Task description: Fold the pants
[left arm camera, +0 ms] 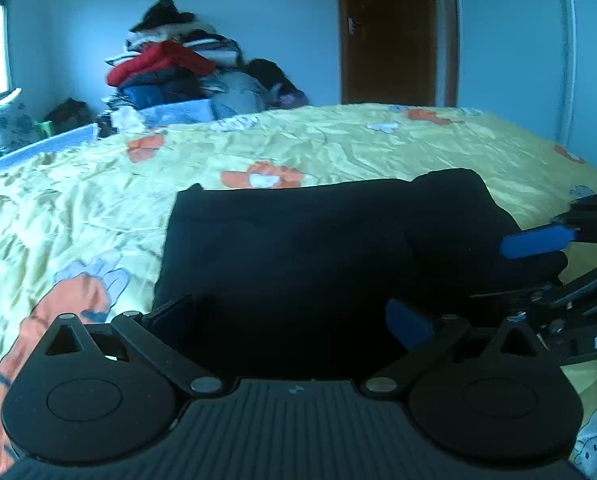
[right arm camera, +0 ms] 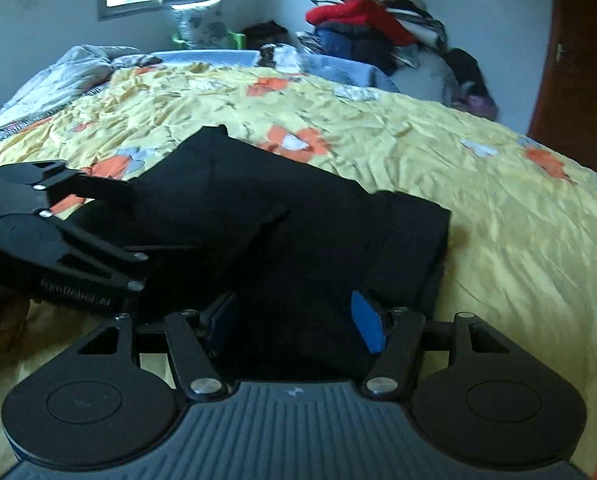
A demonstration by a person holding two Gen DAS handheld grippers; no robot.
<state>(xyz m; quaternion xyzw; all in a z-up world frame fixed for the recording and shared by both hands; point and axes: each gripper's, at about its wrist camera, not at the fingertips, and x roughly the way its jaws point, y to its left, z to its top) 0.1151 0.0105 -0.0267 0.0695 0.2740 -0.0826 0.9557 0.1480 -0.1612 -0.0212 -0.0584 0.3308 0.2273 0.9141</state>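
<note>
Both spread wide over folded black pants [left arm camera: 306, 256] on yellow bedspread [left arm camera: 338, 148], left gripper [left arm camera: 294, 320] and right gripper [right arm camera: 294, 320]; clumsy pinching risks undoing layers.

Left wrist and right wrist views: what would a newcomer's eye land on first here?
The folded black pants lie dark against the yellow flowered bedspread, right in front of both cameras. The left hand-held gripper and the right hand-held gripper are both open, their fingers spread at the near edge of the pants. Behind the bed, a tall pile of clothes with a red garment stands against the wall.
</note>
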